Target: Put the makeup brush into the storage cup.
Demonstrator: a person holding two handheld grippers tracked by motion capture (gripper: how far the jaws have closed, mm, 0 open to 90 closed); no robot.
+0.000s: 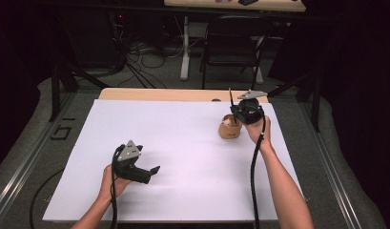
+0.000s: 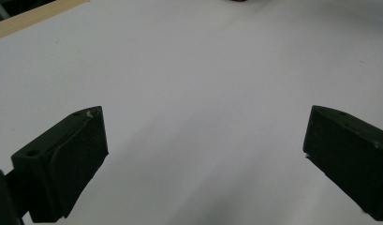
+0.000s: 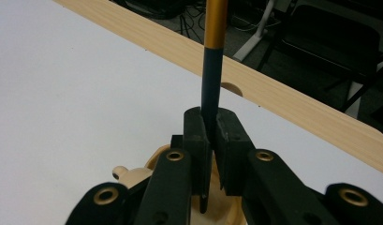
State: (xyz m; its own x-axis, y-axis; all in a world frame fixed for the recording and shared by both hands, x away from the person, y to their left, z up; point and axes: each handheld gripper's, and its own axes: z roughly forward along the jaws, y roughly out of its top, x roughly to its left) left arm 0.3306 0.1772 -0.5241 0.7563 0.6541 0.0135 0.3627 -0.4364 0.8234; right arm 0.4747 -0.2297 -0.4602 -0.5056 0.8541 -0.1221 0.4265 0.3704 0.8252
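Observation:
A round wooden holder (image 1: 229, 128) stands on the white sheet at the right, also seen under the jaws as the wooden holder (image 3: 133, 176). My right gripper (image 1: 236, 113) hovers just above it, shut on a thin dark stick with a gold upper section (image 3: 211, 70). The stick (image 1: 230, 99) stands nearly upright, and its lower tip hangs over the holder's mouth. My left gripper (image 1: 152, 171) rests low over the sheet at the front left, its jaws wide apart with nothing between them; in the left gripper view the left gripper (image 2: 205, 154) frames bare white sheet.
The white sheet (image 1: 178, 157) covers most of the wooden table (image 1: 159, 94), whose bare edge runs along the back. A black chair (image 1: 233, 45) and floor cables stand beyond the table. Dark curtains bound both sides.

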